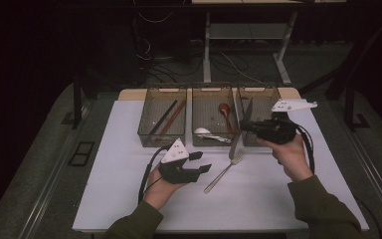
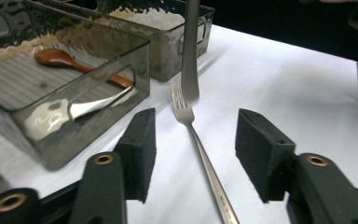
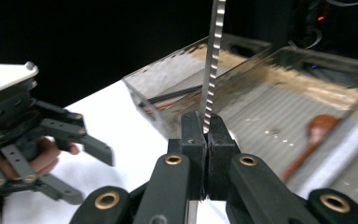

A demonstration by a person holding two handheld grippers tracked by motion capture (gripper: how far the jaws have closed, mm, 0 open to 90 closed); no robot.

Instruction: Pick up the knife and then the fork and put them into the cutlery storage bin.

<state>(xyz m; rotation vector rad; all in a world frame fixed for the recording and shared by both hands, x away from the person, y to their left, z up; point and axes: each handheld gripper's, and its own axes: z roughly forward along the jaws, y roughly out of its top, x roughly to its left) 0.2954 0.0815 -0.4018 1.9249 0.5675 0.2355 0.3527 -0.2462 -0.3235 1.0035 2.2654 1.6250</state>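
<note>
Knife [image 1: 242, 130]: pinched in my right gripper [image 3: 206, 140], lifted near table's far edge, not yet binned. Fork [image 2: 200, 149]: on table mid-front, between my spread left gripper [image 2: 193, 149] pads, ungrasped. Spoons, chopsticks [image 1: 168, 117] already in trays [image 1: 163, 144].

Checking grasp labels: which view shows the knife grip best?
Right gripper view: the serrated knife stands clamped between the right gripper's fingers. The high view shows the knife small and dim in that gripper. The left gripper view shows its handle hanging above the fork.
</note>
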